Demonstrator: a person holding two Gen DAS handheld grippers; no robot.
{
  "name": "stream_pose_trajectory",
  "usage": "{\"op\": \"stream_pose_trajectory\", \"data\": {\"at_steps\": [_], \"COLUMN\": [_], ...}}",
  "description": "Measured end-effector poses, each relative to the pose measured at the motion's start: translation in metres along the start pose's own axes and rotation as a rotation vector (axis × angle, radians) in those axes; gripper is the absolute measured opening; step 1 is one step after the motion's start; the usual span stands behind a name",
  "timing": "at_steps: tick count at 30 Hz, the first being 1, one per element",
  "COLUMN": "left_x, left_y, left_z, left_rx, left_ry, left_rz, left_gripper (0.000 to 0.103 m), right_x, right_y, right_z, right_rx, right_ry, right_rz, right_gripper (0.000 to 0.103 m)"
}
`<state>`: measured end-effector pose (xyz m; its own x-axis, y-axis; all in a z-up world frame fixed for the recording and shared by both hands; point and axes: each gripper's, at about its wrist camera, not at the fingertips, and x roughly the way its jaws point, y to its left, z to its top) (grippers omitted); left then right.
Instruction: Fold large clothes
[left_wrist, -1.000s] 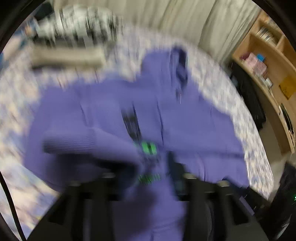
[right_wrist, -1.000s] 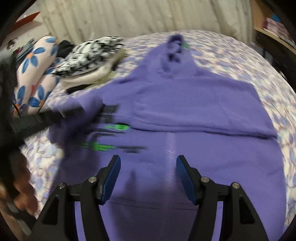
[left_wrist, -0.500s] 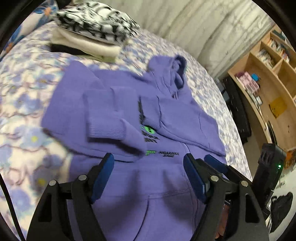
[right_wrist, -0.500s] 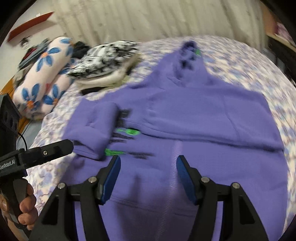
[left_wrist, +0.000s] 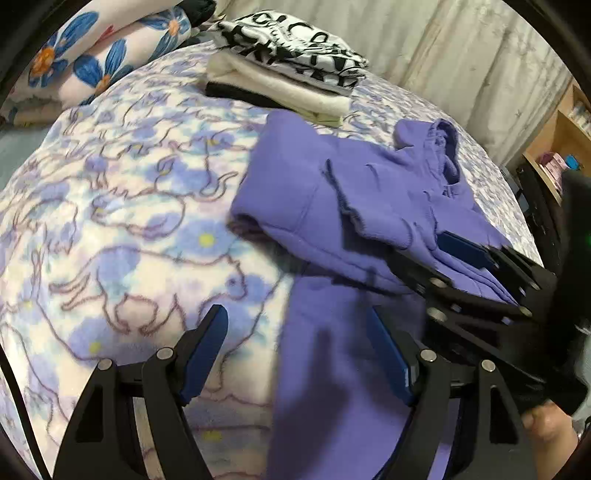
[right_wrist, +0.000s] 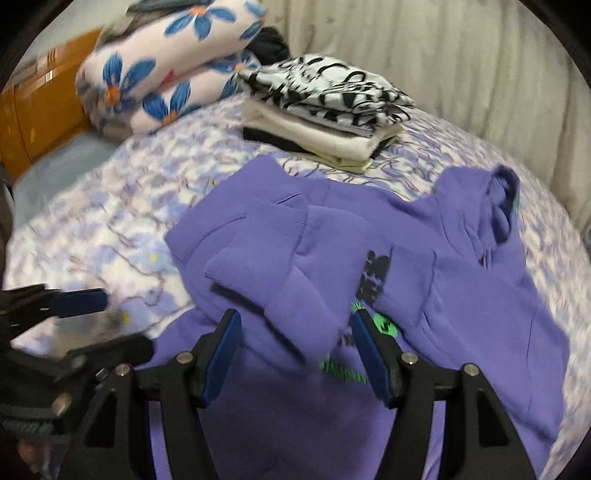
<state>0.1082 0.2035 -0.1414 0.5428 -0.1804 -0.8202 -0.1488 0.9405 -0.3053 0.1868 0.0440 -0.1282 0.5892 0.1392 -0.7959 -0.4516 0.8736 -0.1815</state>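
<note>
A purple hoodie lies flat on the bed, hood toward the curtain. One sleeve is folded across its chest, beside the black and green print. My left gripper is open and holds nothing; it hangs over the hoodie's left edge and the bedspread. My right gripper is open too, just above the folded sleeve's cuff end. Each gripper shows in the other's view: the right gripper over the hoodie's body, the left gripper low over the bedspread.
A floral bedspread covers the bed. A stack of folded clothes sits behind the hoodie, with flowered pillows beyond. A wooden headboard is far left and wooden shelves far right.
The left gripper let go of the sleeve, which now lies across the chest, opened wider and moved left to the hoodie's edge. The right gripper swung left over the folded sleeve.
</note>
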Motion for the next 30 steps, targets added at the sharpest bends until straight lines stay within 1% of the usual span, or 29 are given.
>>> {"op": "stream_pose_trajectory", "data": {"at_steps": [1,2,3,4,6,7,9,10,11,13,15,16,17,18,19,20,23,25,26,28,30], "left_x": [0.002,0.003,0.004,0.004,0.003,0.002,0.001,0.000,0.000,0.000,0.002,0.004,0.006,0.008,0.010,0.011,0.014,0.018,0.024,0.035,0.048], "left_y": [0.003,0.004,0.005,0.006,0.004,0.003,0.000,-0.001,-0.003,-0.006,-0.009,-0.012,-0.015,-0.017,-0.021,-0.024,-0.032,-0.036,-0.040,-0.046,-0.054], "left_z": [0.000,-0.002,-0.003,-0.003,-0.004,-0.003,-0.003,-0.003,-0.003,-0.003,-0.003,-0.003,-0.003,-0.002,-0.001,0.001,0.012,0.025,0.035,0.050,0.066], "left_rx": [-0.008,-0.011,-0.014,-0.016,-0.013,-0.009,-0.001,0.002,0.007,0.013,0.017,0.022,0.027,0.035,0.048,0.059,0.095,0.107,0.115,0.126,0.145], "left_ry": [0.004,0.005,0.006,0.006,0.000,-0.005,-0.014,-0.018,-0.022,-0.024,-0.019,-0.013,-0.008,-0.001,0.005,0.007,0.010,0.021,0.038,0.074,0.111], "left_rz": [0.000,-0.002,-0.003,-0.006,-0.008,-0.007,-0.010,-0.011,-0.011,-0.016,-0.024,-0.029,-0.031,-0.030,-0.029,-0.029,-0.023,-0.030,-0.047,-0.068,-0.090], "left_gripper": [0.076,0.076,0.076,0.076,0.076,0.076,0.076,0.076,0.076,0.076,0.076,0.076,0.076,0.076,0.076,0.076,0.076,0.076,0.076,0.076,0.076], "right_x": [0.009,0.017,0.020,0.021,0.004,-0.011,-0.044,-0.054,-0.069,-0.084,-0.088,-0.085,-0.079,-0.073,-0.067,-0.062,-0.058,-0.058,-0.059,-0.058,-0.054], "right_y": [0.001,0.001,-0.001,-0.006,-0.028,-0.044,-0.082,-0.099,-0.123,-0.160,-0.191,-0.205,-0.215,-0.226,-0.234,-0.242,-0.261,-0.267,-0.274,-0.283,-0.293], "right_z": [0.003,0.005,0.009,0.013,0.023,0.029,0.035,0.036,0.033,0.023,0.004,-0.009,-0.021,-0.036,-0.050,-0.064,-0.102,-0.117,-0.124,-0.130,-0.130], "right_rx": [-0.007,-0.010,-0.009,0.005,0.089,0.135,0.235,0.280,0.343,0.423,0.481,0.504,0.523,0.550,0.576,0.597,0.639,0.670,0.693,0.723,0.758], "right_ry": [0.022,0.041,0.050,0.059,0.008,-0.043,-0.138,-0.166,-0.197,-0.217,-0.195,-0.162,-0.120,-0.075,-0.041,-0.012,0.053,0.059,0.058,0.057,0.056], "right_rz": [-0.012,-0.024,-0.027,-0.016,0.023,0.022,0.005,-0.001,-0.019,-0.067,-0.111,-0.123,-0.129,-0.131,-0.129,-0.127,-0.136,-0.111,-0.100,-0.088,-0.053], "right_gripper": [0.062,0.056,0.041,0.012,0.012,0.012,0.012,0.012,0.012,0.012,0.014,0.015,0.024,0.031,0.042,0.047,0.048,0.048,0.048,0.048,0.048]}}
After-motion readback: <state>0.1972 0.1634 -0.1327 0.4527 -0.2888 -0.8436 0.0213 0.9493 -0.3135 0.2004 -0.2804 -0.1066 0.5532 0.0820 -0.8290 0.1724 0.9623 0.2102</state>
